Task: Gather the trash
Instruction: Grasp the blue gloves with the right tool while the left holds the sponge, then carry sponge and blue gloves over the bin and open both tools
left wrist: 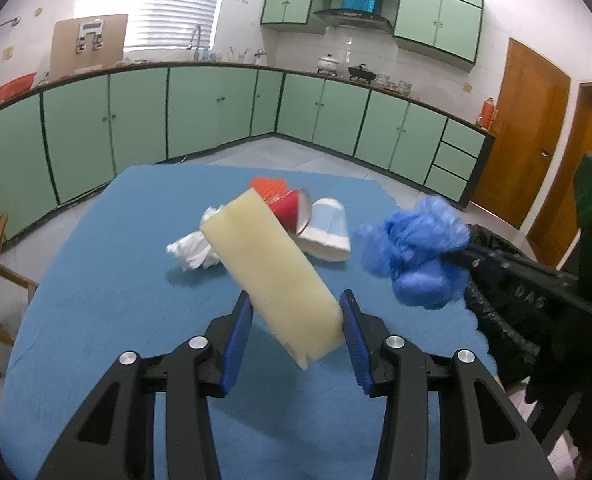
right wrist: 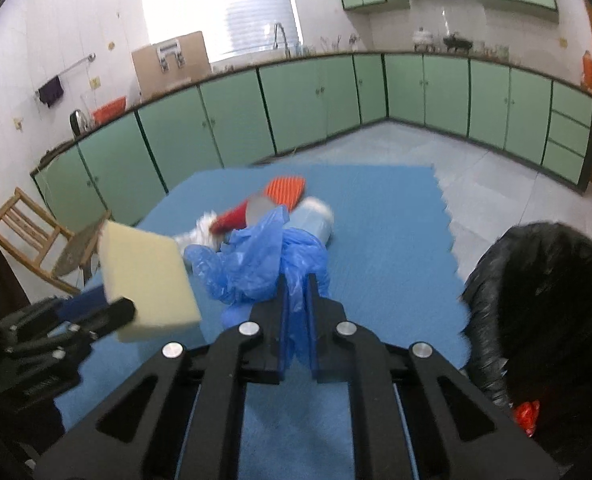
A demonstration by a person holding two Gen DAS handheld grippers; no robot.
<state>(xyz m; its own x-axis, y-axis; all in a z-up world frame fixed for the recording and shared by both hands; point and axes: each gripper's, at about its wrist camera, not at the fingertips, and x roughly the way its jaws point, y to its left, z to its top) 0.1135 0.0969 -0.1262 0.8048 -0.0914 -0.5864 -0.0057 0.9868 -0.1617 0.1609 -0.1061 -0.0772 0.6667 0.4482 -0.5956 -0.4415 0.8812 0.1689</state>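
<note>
Kitchen cabinets (left wrist: 136, 120) in pale green curve across the upper half of both views, with a bright window above them at the upper left. Below, filling the middle and lower part of each frame, is the counter (left wrist: 96, 280) under a blue cloth. At the right edge of the right wrist view a black trash bag (right wrist: 536, 280) stands open beside the counter, with something red showing low on its side.

The left gripper (left wrist: 296, 312) sits low in the centre of its own view, its jaws partly apart and clamped on the lower end of a pale yellow foam block (left wrist: 272, 272). The block is lifted off the cloth and tilts up toward the upper left.

The right gripper (right wrist: 296, 292) is low in the centre of its view, jaws closed almost together on a crumpled blue plastic bag (right wrist: 256, 264), which bunches out ahead of the fingers. In the left wrist view the bag hangs clear of the cloth at centre right.

Still lying on the counter in the middle of both frames are a white paper cup (left wrist: 328, 232) on its side, a red paper cup (left wrist: 292, 208) leaning against it, a crumpled white tissue (left wrist: 192, 248) to their left, and an orange ridged piece (left wrist: 268, 186) just behind.
</note>
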